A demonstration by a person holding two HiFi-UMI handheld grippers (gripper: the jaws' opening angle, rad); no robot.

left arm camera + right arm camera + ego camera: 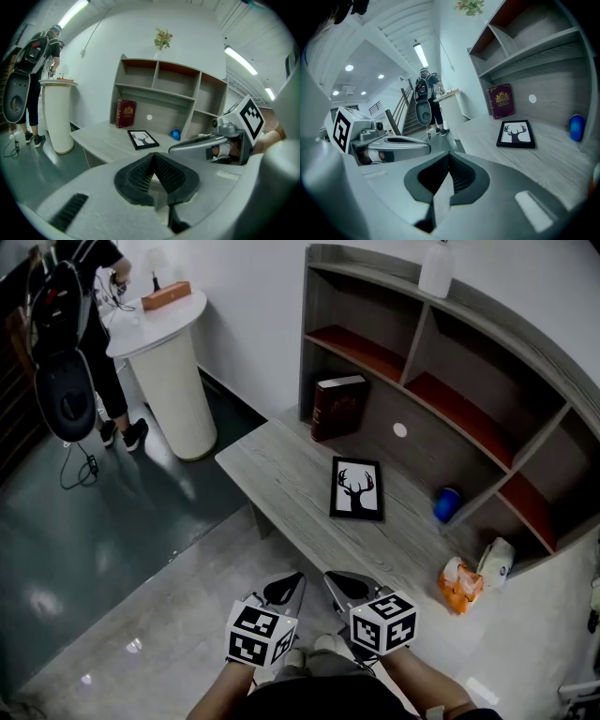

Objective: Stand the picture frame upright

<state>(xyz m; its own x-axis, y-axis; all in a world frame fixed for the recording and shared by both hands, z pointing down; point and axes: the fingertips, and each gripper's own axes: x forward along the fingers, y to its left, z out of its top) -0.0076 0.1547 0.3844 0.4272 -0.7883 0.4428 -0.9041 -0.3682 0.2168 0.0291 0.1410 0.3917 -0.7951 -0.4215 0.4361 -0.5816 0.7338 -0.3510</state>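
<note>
A black picture frame [357,488] with a deer silhouette lies flat on the grey wooden desk [281,484], near the shelf's back panel. The left gripper view shows the picture frame [144,139] ahead of the jaws, and the right gripper view shows the picture frame [515,134] flat on the desk too. My left gripper [291,587] and right gripper [339,583] hang side by side in front of the desk's near edge, well short of the frame. Both are shut with nothing between the jaws.
A dark red book [338,407] stands against the shelf unit [450,371]. A blue ball [447,503], an orange packet [458,584] and a white roll [496,562] lie at the desk's right end. A person [89,324] stands by a white round pedestal table [173,371] at the far left.
</note>
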